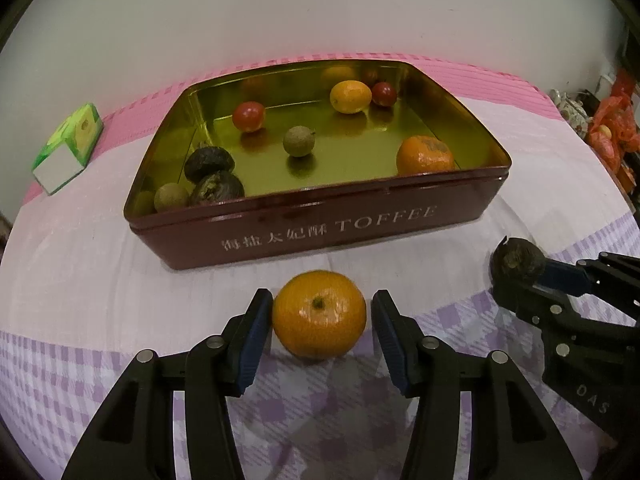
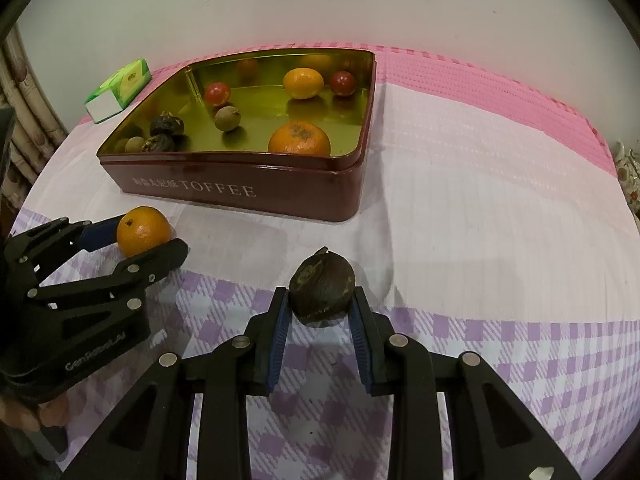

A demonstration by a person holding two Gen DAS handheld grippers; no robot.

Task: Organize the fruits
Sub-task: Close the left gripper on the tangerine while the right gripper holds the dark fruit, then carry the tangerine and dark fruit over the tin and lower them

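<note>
Left gripper [image 1: 320, 316]: lower centre of left view; jaws apart, astride an orange [image 1: 320, 314]; slim gap at the right pad, left pad at the peel, contact unclear.
Orange: sits on the checked cloth [image 1: 80, 360], just in front of the tin.
Right gripper [image 2: 320, 300]: lower centre of right view; clamped on a dark wrinkled fruit [image 2: 322, 290], pads pressed on both flanks.
Dark fruit: just above the cloth, well short of the tin; whether it touches the cloth cannot be told.
Tin [image 1: 320, 232]: red, gold inside, marked TOFFEE, centre of left view, lidless.
Tin contents: second orange [image 1: 425, 155] at near right corner; lemon [image 1: 350, 97] and two red fruits [image 1: 249, 116] toward the back; small brown round fruit [image 1: 298, 141] mid-floor; two dark wrinkled fruits [image 1: 209, 164] plus another small brown one at near left.
Green box [image 1: 68, 148]: left edge, on pink mat [image 1: 480, 76], apart from tin.
</note>
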